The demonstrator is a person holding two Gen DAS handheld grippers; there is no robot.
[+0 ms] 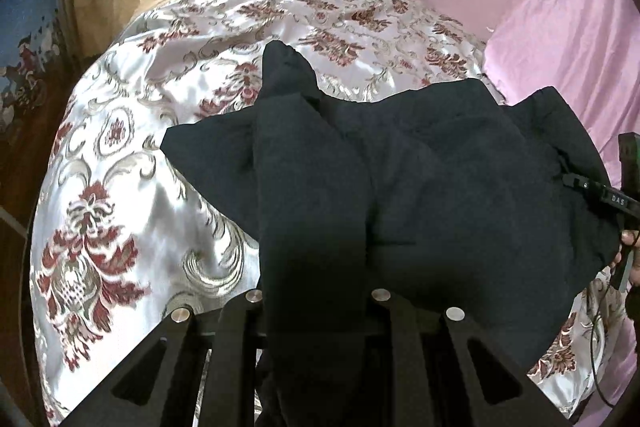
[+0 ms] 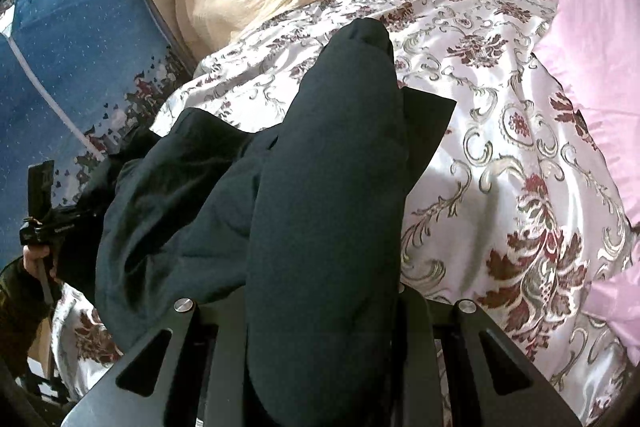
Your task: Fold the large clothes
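**Both tongs pinch the dark garment, mid-fold over the bed**

The left gripper has its jaws drawn in on a thick fold of the black garment; cloth fills the gap between the fingers and hides the tips. The right gripper is likewise pressed onto a bulky roll of the same garment, which runs away from the jaws in a long ridge.

From each pinch the cloth spreads outward and sags onto the floral satin bedspread, one flat corner lying on the bed ahead. The garment hangs between the two tongs, so the near edge looks lifted.

I judge this the carrying stroke of a fold: the held edge is being brought over. The next move likely calls for both tongs travelling together, level, to lay that edge squarely on the far part before letting go.
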